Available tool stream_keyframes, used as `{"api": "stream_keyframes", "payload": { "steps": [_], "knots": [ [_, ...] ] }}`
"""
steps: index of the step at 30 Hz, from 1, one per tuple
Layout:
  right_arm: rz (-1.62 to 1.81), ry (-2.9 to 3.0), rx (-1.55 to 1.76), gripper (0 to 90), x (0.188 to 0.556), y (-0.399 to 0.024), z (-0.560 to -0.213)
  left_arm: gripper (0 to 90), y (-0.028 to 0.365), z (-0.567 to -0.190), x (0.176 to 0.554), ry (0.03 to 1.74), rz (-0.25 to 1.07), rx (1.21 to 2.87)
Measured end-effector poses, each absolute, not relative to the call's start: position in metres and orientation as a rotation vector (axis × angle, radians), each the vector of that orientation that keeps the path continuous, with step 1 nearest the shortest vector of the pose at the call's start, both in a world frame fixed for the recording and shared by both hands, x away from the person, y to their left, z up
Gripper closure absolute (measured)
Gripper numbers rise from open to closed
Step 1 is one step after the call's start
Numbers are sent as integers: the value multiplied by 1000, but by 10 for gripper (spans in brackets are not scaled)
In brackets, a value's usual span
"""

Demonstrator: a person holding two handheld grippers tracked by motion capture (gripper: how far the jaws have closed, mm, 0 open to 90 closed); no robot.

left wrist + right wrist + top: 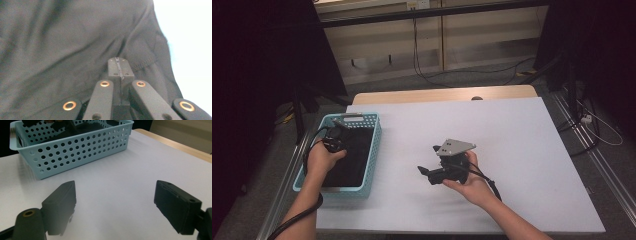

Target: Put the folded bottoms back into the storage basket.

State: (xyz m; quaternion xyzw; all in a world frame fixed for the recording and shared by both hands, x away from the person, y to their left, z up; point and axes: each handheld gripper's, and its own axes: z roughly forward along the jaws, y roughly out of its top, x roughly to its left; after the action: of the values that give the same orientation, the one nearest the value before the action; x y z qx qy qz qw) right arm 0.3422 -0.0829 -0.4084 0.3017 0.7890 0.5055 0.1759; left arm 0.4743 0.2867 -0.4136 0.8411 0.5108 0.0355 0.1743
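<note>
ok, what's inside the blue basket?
Dark fabric lies in the blue basket, and the shut left gripper is down in it against the cloth. Anything beneath the fabric is covered.

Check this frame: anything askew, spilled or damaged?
Nothing stands out. The dark cloth lies inside the blue basket, the left gripper shut just over it. The right gripper waits open above the bare white table.
</note>
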Motion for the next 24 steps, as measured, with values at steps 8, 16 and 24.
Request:
{"api": "stream_keyframes", "payload": {
  "steps": [8,16,24],
  "knots": [
    [1420,2229,866,176,340,-90,-409,900,280,-415,463,1430,1,2409],
    [1421,2221,858,176,336,-93,-408,900,296,-407,460,1450,71,2345],
    [1430,2207,872,176,337,-96,-408,900,332,-414,475,1594,185,2227]
  ]
}}
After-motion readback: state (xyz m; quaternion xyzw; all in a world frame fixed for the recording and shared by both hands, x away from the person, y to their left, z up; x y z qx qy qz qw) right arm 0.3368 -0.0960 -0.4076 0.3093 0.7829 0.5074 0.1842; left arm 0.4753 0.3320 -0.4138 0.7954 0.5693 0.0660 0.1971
